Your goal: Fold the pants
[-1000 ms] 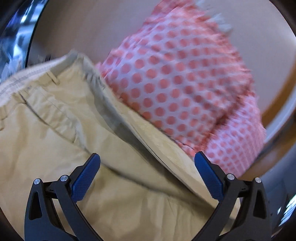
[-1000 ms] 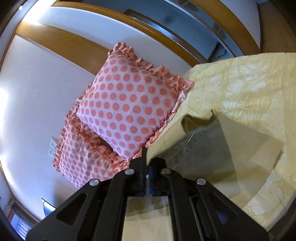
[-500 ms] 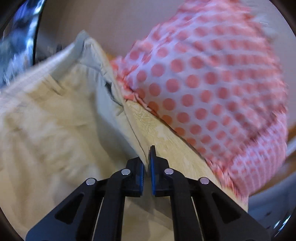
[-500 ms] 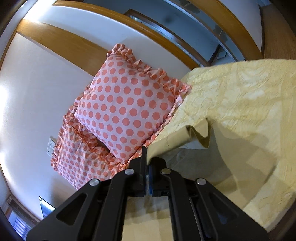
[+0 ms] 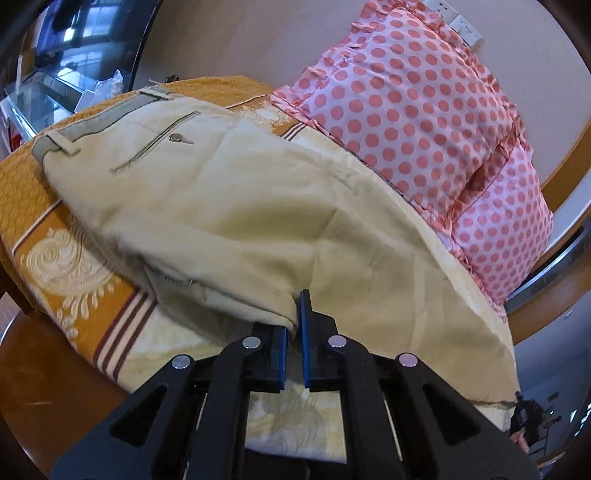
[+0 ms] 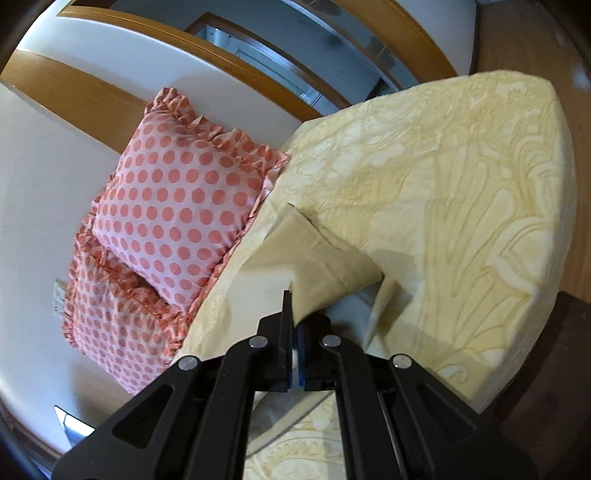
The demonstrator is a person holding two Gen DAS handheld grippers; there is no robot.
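Beige pants [image 5: 229,206] lie across a bed. Their waistband with belt loops and a buttoned back pocket [image 5: 155,142] is at the far left in the left wrist view. My left gripper [image 5: 294,325] is shut on a fold of the pants fabric and holds it up off the bed. In the right wrist view, my right gripper [image 6: 293,317] is shut on a leg end of the pants [image 6: 314,258], which hangs lifted above the bedspread.
The bed has a yellow patterned bedspread [image 6: 461,206] with an orange border [image 5: 44,229]. Two pink polka-dot pillows [image 5: 413,110] [image 6: 184,206] lean against the wall. Wooden floor and bed edge [image 5: 40,387] are near. A dark screen [image 5: 74,33] is far left.
My left gripper closed on the pants fabric and pulled back, lifting it. My right gripper stayed shut on the leg end and moved it lower over the bedspread.
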